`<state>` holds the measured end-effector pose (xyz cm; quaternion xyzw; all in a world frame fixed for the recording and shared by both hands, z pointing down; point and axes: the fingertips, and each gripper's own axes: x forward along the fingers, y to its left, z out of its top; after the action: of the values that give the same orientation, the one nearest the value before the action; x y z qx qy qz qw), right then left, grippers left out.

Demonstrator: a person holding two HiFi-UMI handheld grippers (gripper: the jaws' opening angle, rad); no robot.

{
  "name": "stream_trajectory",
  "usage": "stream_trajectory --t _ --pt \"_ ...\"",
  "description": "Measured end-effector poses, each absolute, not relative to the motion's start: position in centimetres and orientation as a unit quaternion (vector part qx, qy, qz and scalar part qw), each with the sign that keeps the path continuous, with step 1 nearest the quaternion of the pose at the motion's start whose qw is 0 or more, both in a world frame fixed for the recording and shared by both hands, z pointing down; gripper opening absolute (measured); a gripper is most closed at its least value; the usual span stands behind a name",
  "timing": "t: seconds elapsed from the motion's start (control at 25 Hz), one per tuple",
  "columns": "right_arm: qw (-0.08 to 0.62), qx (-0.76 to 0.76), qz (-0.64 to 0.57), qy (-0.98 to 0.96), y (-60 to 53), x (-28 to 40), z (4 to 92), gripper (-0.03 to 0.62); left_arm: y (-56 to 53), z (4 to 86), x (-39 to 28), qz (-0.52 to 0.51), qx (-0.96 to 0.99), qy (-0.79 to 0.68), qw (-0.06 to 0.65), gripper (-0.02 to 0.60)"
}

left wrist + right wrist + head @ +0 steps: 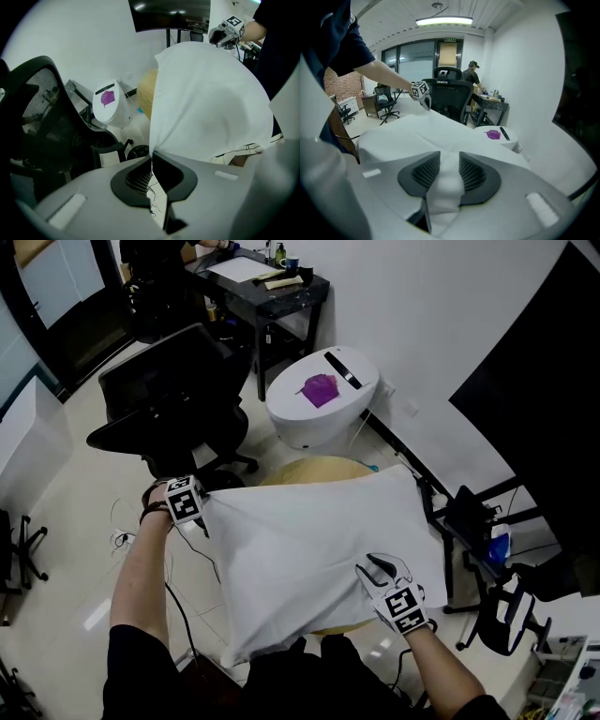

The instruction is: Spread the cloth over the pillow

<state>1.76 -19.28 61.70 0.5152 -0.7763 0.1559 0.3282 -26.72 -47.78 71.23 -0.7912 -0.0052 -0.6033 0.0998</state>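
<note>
A white cloth (pixel 300 559) hangs stretched between my two grippers, above my lap. My left gripper (pixel 202 516) is shut on the cloth's left corner, and in the left gripper view (pixel 151 155) the cloth (pixel 211 93) runs out of the closed jaws. My right gripper (pixel 379 570) is shut on a fold at the near right edge. In the right gripper view (pixel 449 159) a bunch of cloth (pixel 417 133) sits between the pads. A tan rounded thing (pixel 323 468), perhaps the pillow, shows past the cloth's far edge and is mostly hidden.
A black office chair (pixel 178 399) stands to the far left. A white round unit (pixel 309 418) carrying a purple object (pixel 320 389) is behind the cloth, and a black desk (pixel 272 292) beyond it. A black stand (pixel 469 517) is at the right. A person (pixel 473 77) stands at the desk.
</note>
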Motion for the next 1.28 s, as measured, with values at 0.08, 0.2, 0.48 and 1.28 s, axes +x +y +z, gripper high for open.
stream_trajectory --t 0.08,0.2,0.48,1.28 --pt "0.331 0.514 0.166 -0.774 -19.0 1.8 62.4 0.138 -47.6 71.9 -27.0 -0.614 -0.784 -0.011 0.091 0.0" --pt "0.332 0.513 0.181 -0.771 -18.8 1.8 63.2 0.138 -47.0 73.3 -27.5 -0.63 -0.773 -0.012 0.075 0.0" --pt "0.335 0.512 0.184 -0.769 -18.6 2.0 63.3 0.138 -46.4 74.0 -26.7 -0.626 -0.777 0.0 0.066 0.016" --pt "0.276 0.516 0.129 -0.801 -20.2 3.1 57.6 0.138 -42.2 63.6 -23.7 -0.483 -0.866 0.129 0.018 0.186"
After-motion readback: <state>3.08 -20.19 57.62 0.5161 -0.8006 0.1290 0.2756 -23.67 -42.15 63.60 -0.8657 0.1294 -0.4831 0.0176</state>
